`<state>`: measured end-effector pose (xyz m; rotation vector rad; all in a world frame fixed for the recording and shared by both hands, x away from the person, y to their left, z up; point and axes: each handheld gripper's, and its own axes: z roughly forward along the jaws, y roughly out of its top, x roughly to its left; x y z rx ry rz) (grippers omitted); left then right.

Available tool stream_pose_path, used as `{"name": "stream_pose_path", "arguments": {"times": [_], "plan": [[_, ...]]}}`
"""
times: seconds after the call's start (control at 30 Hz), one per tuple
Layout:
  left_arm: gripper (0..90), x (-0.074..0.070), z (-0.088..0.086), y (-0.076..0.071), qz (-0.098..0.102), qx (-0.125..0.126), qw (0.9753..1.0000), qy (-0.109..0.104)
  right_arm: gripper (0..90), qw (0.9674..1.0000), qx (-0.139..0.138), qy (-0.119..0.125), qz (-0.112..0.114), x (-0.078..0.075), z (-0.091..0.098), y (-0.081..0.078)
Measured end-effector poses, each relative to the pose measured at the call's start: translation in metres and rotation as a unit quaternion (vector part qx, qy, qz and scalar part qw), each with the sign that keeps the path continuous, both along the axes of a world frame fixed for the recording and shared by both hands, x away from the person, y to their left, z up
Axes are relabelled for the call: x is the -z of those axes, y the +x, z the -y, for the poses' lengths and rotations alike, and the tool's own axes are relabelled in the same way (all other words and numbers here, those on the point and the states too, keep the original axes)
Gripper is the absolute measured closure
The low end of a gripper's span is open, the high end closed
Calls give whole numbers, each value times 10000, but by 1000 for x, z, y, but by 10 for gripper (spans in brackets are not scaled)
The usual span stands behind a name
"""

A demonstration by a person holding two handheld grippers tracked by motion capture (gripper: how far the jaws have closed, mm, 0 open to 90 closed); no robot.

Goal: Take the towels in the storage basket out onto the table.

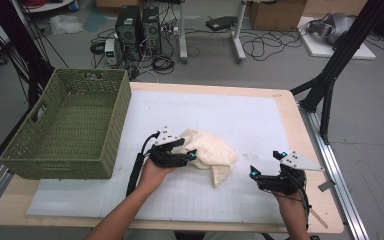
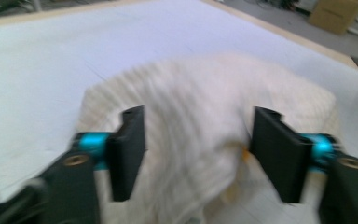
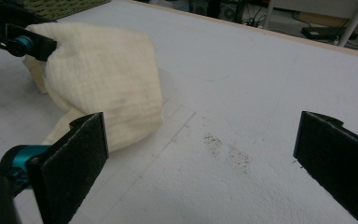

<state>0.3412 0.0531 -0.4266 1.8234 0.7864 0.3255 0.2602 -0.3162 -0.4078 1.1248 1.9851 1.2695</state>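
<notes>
From the high view, a cream cloth (image 1: 207, 152) is seen crumpled near the middle of the white mat (image 1: 220, 115) that covers the table (image 1: 300, 125). The left gripper (image 1: 189, 156) is laid against the cloth's left side. The right gripper (image 1: 253, 173) is held above the mat towards the right edge, apart from the cloth. A green basket (image 1: 70, 127) is set at the table's left edge.

In the left gripper view, the cloth (image 2: 200, 121) is seen bunched between the two jaws, which are spread wide; the pads are not pressed on it, so it is released.

In the right gripper view, the jaws are parted with only bare mat (image 3: 242, 93) between them. The cloth (image 3: 102, 79) is seen beyond the left jaw, and a faint dark smudge (image 3: 226, 151) is marked on the mat.
</notes>
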Motion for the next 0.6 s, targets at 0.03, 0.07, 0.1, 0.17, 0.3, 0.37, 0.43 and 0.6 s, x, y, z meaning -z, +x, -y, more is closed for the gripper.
{"name": "stream_pose_path", "arguments": {"times": [0.03, 0.07, 0.1, 0.17, 0.3, 0.37, 0.43, 0.6], "plan": [[310, -2, -4, -1, 80, -81, 9999, -41, 20, 10000, 0, 0, 0, 0, 0, 0], [281, -5, -9, -3, 140, -128, 9998, -89, 20, 10000, -5, 2, -2, 1, 0, 0], [250, -7, -13, -5, 172, -176, 9997, -95, 20, 10000, 3, 4, -17, 1, 1, 0], [235, -10, -24, -8, 148, -184, 9996, -144, 20, 10000, -19, -12, -11, 1, 1, 1], [212, -13, -46, -15, 296, -223, 9988, -320, 20, 10000, -20, 21, -8, 1, 0, 0], [211, -14, -56, -18, 397, -239, 9981, -417, 20, 10000, -37, -13, 1, 1, -1, 1], [206, -13, -62, -20, 462, -297, 9973, -489, 20, 9999, -43, -135, -25, 2, -2, 2], [198, -14, -69, -22, 555, -359, 9968, -457, 21, 9997, -86, -233, -27, 3, -5, 3]]}}
